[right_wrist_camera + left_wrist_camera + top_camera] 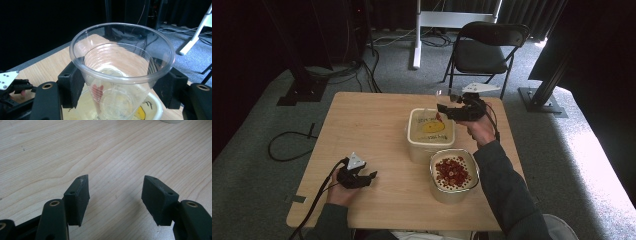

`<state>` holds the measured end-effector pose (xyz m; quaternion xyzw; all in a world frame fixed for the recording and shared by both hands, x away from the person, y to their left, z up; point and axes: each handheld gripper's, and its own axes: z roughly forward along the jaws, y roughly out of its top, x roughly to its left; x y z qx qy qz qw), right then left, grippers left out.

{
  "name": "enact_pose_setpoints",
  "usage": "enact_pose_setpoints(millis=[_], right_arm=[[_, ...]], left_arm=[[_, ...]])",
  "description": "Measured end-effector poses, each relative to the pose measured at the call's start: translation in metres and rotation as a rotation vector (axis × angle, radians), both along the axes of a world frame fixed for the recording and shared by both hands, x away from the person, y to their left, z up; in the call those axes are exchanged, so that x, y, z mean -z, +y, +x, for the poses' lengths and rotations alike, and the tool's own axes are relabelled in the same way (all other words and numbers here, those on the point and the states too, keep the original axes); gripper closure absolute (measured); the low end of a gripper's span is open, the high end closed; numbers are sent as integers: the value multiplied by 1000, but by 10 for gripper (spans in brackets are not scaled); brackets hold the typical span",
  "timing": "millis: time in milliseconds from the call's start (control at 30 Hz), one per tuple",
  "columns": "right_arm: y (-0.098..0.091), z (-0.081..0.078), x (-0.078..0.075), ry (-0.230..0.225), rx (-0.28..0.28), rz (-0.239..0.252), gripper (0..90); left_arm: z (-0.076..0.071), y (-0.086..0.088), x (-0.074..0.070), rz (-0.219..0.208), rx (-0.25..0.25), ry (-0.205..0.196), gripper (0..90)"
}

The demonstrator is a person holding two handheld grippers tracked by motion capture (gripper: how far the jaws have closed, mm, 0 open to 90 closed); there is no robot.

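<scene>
Cup (120, 75), clear plastic, stands upright between the jaws of the right gripper (120, 82) over the lidded tub (430, 131), pads against its sides; a red piece shows at its bottom. Left gripper (116, 197) rests wide and empty over the table (75, 150); a bowl (454, 176) of red pieces sits near the tub.

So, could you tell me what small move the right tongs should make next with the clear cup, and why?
Probably carry it toward the tub of red pieces. The right tongs hold an upright clear plastic cup over the lidded tub, apparently with only a small red bit at its bottom, and the open left tongs rest idle over the table.
</scene>
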<state>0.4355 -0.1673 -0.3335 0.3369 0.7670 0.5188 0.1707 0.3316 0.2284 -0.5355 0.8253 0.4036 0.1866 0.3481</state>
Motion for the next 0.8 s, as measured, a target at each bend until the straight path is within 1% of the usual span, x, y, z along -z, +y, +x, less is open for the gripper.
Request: enact_pose_setpoints(millis=[233,300,367,400,600,667,700,733,800], right_arm=[[1,1,1,-1,-3,20,268],[2,1,1,0,0,27,239],[1,2,1,6,-13,37,234],[1,2,2,5,-6,40,225],[1,3,2,6,-15,49,207],[3,3,3,2,-15,47,180],[4,4,4,6,-26,57,162],[4,4,4,8,-22,60,140],[5,4,4,9,-16,56,135]], left_arm=[[0,0,0,1,-2,0,397],[0,0,0,1,-2,-1,397],[0,1,0,0,-3,-2,397],[0,1,0,0,-2,-2,397],[0,1,-1,0,-3,-1,397],[0,1,-1,0,-2,-1,397],[0,1,-1,0,-3,-2,397],[0,1,-1,0,-3,-3,397],[0,1,-1,-2,-5,-4,397]])
